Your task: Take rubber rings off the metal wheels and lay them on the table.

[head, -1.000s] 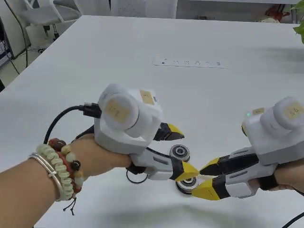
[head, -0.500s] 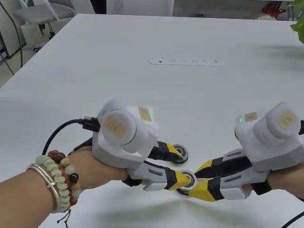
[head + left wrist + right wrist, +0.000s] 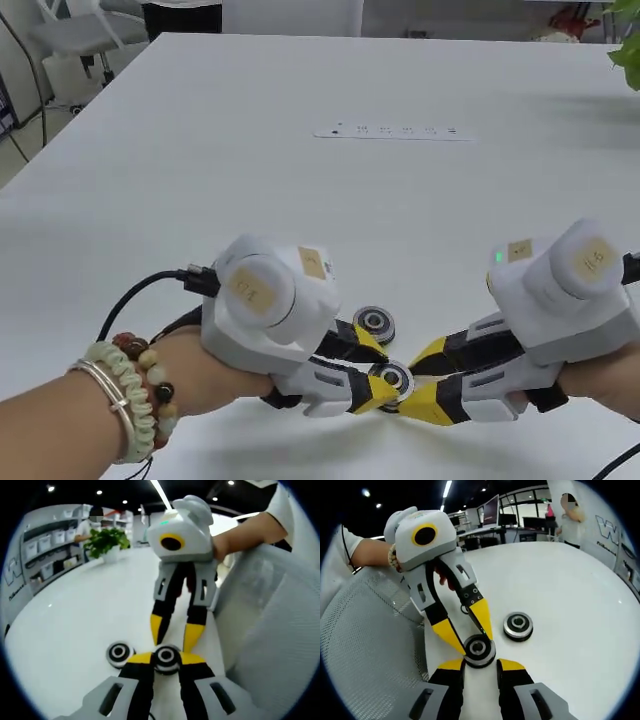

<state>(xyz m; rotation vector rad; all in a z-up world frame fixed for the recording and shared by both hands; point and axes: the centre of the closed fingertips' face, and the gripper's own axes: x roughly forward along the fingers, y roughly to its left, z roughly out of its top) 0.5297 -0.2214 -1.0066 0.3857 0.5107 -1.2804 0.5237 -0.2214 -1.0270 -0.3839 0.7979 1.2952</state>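
On the white tabletop, the left gripper is clenching a small metal wheel with a black rubber ring; the right gripper is bracketing it, its grip unclear. The right jaws should be hooking only the ring, peeling it sideways steadily.

Table: white, large. Socket strip lies flat on top, far centre. Chair at far-left corner, on pale floor. Plant at far-right edge. Shelves w/ bins along 1 wall. Monitors on desks beyond. Ceiling dark: 1 strip light plus spots.
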